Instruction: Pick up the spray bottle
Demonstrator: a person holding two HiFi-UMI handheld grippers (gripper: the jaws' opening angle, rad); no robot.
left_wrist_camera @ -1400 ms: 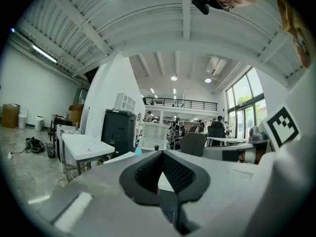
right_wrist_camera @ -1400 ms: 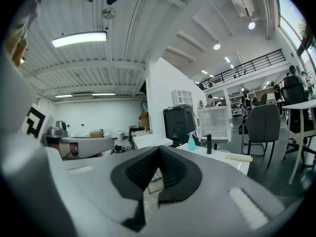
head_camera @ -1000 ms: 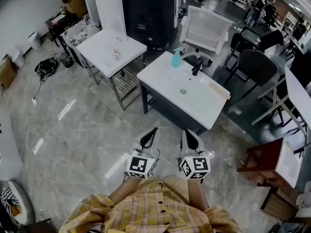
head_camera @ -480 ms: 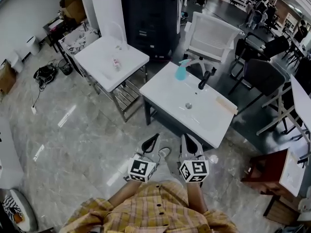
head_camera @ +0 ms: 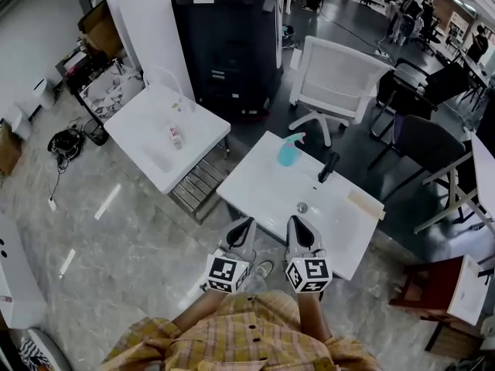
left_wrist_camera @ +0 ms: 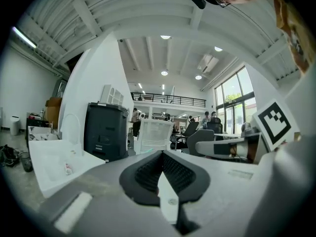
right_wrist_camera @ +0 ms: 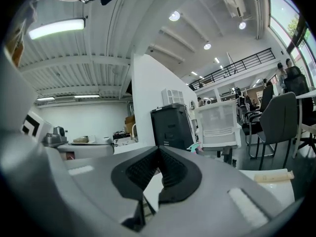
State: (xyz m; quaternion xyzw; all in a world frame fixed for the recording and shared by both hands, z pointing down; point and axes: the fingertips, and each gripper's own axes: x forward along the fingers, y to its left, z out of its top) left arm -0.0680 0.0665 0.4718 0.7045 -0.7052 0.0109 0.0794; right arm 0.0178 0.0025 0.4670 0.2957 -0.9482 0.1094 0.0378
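Note:
The teal spray bottle [head_camera: 288, 151] stands upright at the far edge of a white sink basin [head_camera: 255, 188], left of a black faucet [head_camera: 328, 166]. Both grippers are held side by side over the basin's near edge, pointing at it, well short of the bottle. My left gripper [head_camera: 246, 224] is shut with nothing in it, and my right gripper [head_camera: 297, 221] is shut and empty too. In the right gripper view the bottle's trigger top [right_wrist_camera: 194, 146] peeks over the shut right gripper [right_wrist_camera: 158, 148]. The left gripper view shows the left gripper [left_wrist_camera: 162, 153] with its jaws together.
A second white basin [head_camera: 147, 130] with a small bottle [head_camera: 175, 135] stands to the left. Behind are a black cabinet [head_camera: 228, 41], a white chair [head_camera: 340, 72] and black chairs [head_camera: 421, 141]. A pale wooden strip [head_camera: 365, 204] lies on the basin's right end. A brown stool [head_camera: 433, 284] is at the right.
The person has walked toward the sink basin. It and the spray bottle have come nearer, and both shut grippers now reach over its near edge.

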